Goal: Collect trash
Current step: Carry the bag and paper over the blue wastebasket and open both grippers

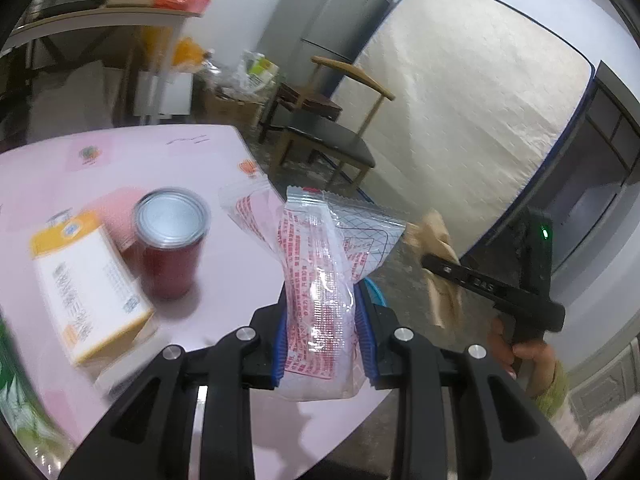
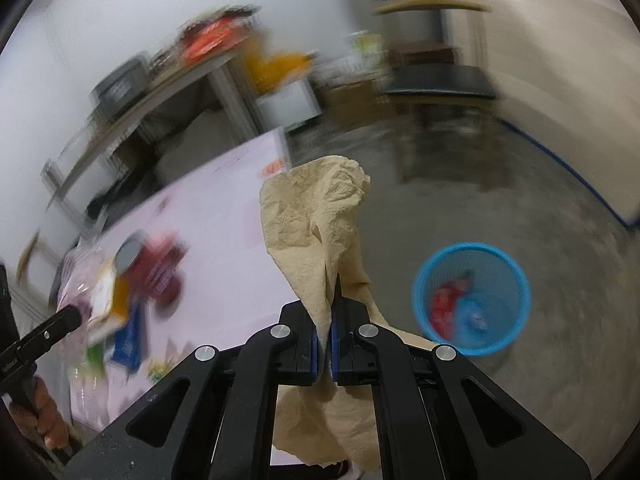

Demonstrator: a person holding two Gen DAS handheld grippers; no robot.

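My left gripper is shut on a clear plastic bag with red print, held above the edge of the pink table. My right gripper is shut on a crumpled beige paper towel, held over the floor beside the table; the towel also shows in the left wrist view. A blue trash basket stands on the floor to the right of the right gripper, with red and blue trash inside.
On the table stand a red can and a yellow and white box; a green item lies at the left edge. A wooden chair, a mattress against the wall and a cluttered side table stand behind.
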